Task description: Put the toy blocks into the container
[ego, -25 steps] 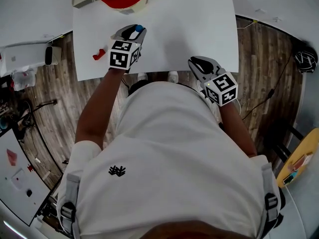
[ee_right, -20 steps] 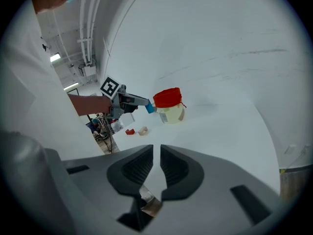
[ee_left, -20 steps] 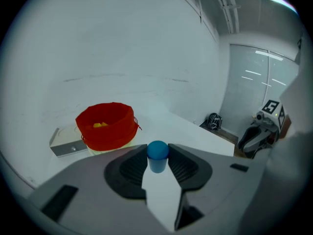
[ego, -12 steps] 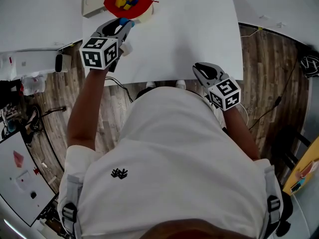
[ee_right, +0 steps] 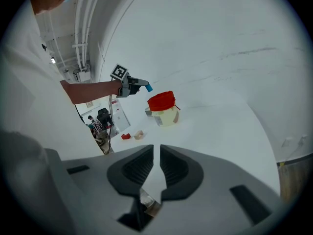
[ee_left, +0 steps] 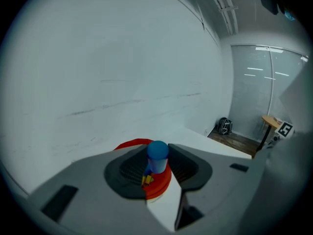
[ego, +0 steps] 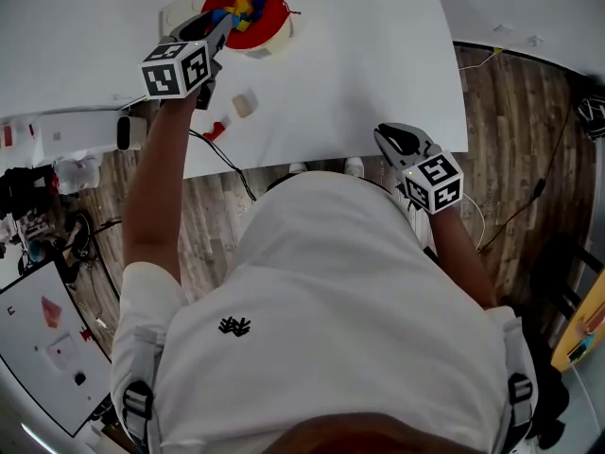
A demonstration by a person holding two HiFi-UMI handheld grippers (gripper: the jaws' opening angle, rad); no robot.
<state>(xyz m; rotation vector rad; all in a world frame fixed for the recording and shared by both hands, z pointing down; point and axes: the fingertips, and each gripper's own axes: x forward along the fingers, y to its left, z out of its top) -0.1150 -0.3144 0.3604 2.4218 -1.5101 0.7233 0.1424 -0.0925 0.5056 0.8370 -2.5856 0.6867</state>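
- The person's left gripper [ego: 219,26] is reaching to the upper left of the head view, and its jaws are clamping a small blue plastic cylinder block [ee_left: 157,153] on both sides.
- In the left gripper view that block is hanging right over the round cream container with the red fabric lining [ego: 271,25], which is sitting at the top left of the white table [ego: 359,55].
- Yellow toy blocks [ego: 242,7] and some blue ones are already lying inside the container.
- I'd say the step in hand is the drop: the carry looks finished and the block is waiting above the opening.
- The next move, as I judge it, is simply parting the left jaws while the block is over the red lining rather than over its rim, so it falls in among the others.
- The right gripper [ee_right: 157,155] is resting near the table's lower edge at the right of the head view, with its jaws drawn together to a thin slit and nothing between them.
- Two pieces are lying loose on the table below the container, near its lower left edge: a small tan block [ego: 245,103] and a small red block [ego: 216,129], close together but apart.
- Those two look like the work remaining after this drop, and either gripper will need to come back down for them.
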